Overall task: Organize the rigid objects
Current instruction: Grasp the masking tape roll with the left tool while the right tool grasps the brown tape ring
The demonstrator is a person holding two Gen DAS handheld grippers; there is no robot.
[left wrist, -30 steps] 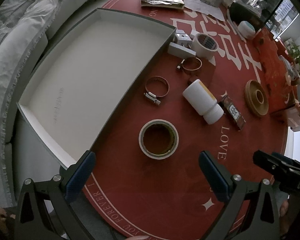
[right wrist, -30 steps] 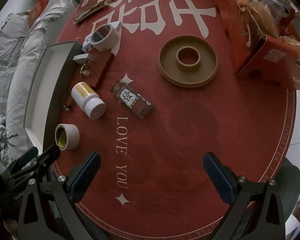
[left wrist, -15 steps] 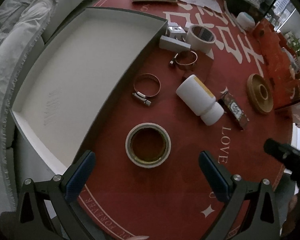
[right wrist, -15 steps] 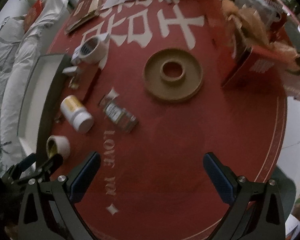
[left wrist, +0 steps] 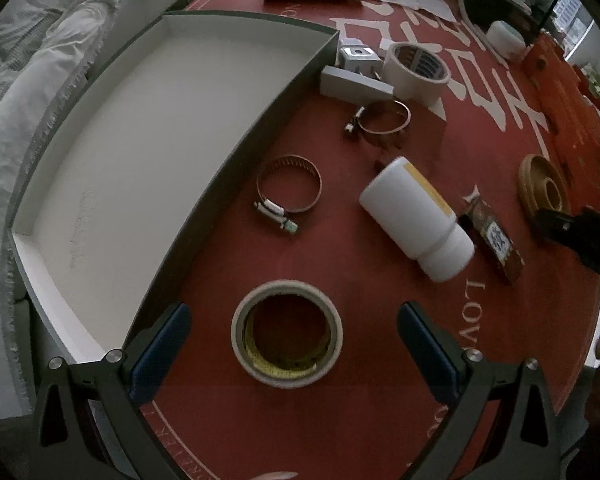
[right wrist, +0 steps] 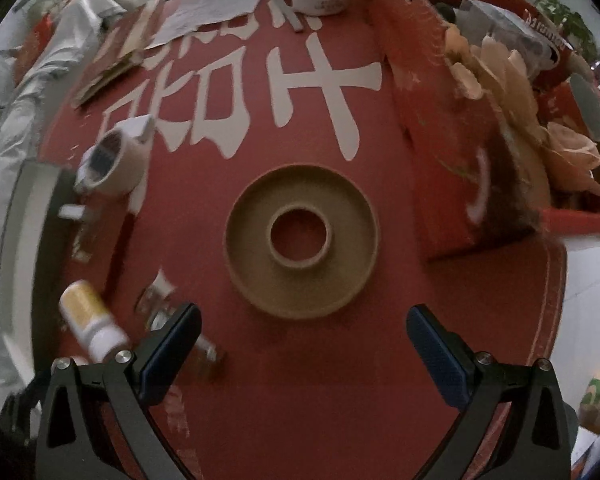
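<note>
Seen from beside the table, a large shallow box (left wrist: 148, 152) with a white floor and dark walls is lying ahead and to the left of the left claw (left wrist: 294, 344), its near corner just beside the claw's left finger; it is holding nothing. The wooden ring dish (right wrist: 302, 246) is sitting directly ahead of the right claw (right wrist: 302, 344), between the lines of its two fingers and apart from both. A white bottle (left wrist: 418, 220) is lying on its side ahead and to the right of the left claw, its long axis running diagonally, cap end nearer that claw. The roll of tape (left wrist: 287, 334), pale-rimmed with a yellowish inner edge, is lying flat between the left claw's spread fingers, hole facing up, touching neither pad; being round, it is offering no preferred grasp axis. The left claw is plainly the nearer one to it, and closing on it looks like the coming move. A hose clamp (left wrist: 290, 194) is lying just beyond the tape, near the box wall. Both claws are standing wide open, gripping nothing.
</note>
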